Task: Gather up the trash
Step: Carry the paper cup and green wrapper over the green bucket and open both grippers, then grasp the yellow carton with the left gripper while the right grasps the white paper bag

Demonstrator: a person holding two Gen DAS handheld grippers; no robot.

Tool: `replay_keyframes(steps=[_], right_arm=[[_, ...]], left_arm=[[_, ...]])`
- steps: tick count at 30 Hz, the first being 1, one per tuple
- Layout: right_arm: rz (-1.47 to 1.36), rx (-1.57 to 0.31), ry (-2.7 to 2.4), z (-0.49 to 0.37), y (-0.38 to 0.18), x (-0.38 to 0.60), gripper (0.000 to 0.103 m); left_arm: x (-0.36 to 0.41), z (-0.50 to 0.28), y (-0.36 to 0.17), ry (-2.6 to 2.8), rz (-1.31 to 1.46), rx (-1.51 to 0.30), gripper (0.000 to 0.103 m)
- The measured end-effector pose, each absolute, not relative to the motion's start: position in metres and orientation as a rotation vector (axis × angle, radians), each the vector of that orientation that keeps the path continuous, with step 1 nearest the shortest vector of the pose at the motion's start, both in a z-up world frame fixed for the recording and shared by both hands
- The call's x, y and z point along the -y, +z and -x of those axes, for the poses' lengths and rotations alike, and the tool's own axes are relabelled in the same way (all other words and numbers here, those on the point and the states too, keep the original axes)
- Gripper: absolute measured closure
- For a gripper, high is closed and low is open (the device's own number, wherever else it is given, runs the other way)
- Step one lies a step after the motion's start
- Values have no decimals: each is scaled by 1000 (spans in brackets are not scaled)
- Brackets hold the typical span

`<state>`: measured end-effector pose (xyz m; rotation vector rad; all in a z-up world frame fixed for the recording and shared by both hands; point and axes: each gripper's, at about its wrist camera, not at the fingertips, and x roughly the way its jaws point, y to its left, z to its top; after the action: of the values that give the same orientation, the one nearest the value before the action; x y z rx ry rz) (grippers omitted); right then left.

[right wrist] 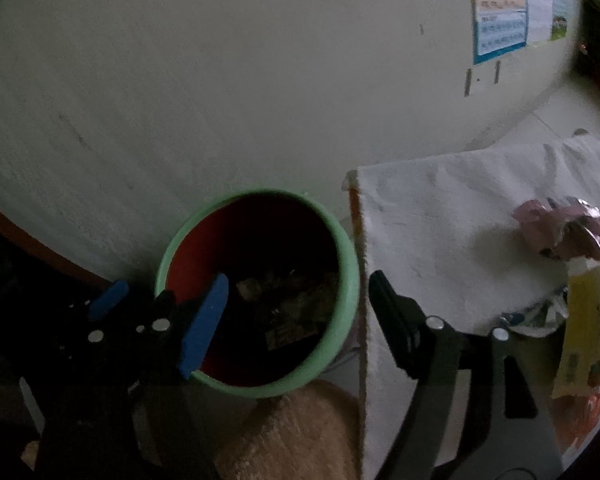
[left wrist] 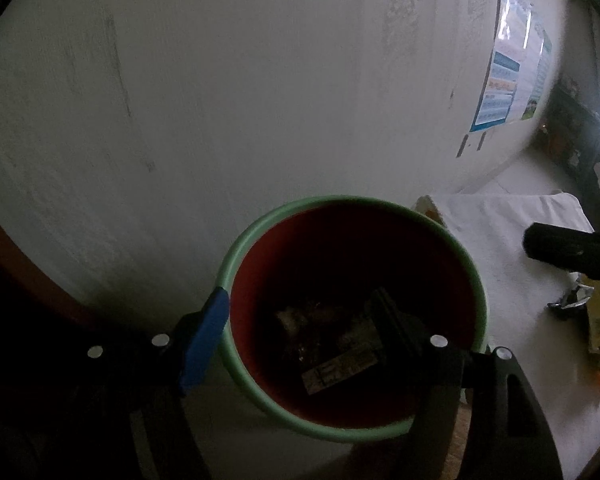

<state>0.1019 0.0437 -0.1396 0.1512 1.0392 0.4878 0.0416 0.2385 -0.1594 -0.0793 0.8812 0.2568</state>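
Note:
A red bin with a pale green rim stands by the wall, with dark wrappers at its bottom. My left gripper hovers open and empty over the bin. The bin's rim also shows in the right wrist view. My right gripper is open and empty above the bin's right edge; the left gripper's blue pad shows beside it. On the white cloth table lie a crumpled pink wrapper, a yellow packet and a silver wrapper.
A white wall rises right behind the bin, with posters at the right. The table's edge runs beside the bin. A tan woven surface lies below the bin. The right gripper's dark finger reaches over the table.

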Motion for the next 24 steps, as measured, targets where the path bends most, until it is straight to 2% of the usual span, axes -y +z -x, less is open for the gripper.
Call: replay_keyframes(steps=[5,13,18,24], right_arm=[[-191,-1017,433,-88,-136,-2,32],[-278,-890,139,-52,-131,137,32],[-362,-890,-115,-35,-154,238,32],[-376,-952,-198,-37,-187,287,32]], left_arm=[[-224,-40,-154,235,64,-877,33],[-188,-42,-151,180,30,-891,32],[-155,-40,-150,124,-9,-900,32],[-120,-37,-148,74,-67,-915,32]])
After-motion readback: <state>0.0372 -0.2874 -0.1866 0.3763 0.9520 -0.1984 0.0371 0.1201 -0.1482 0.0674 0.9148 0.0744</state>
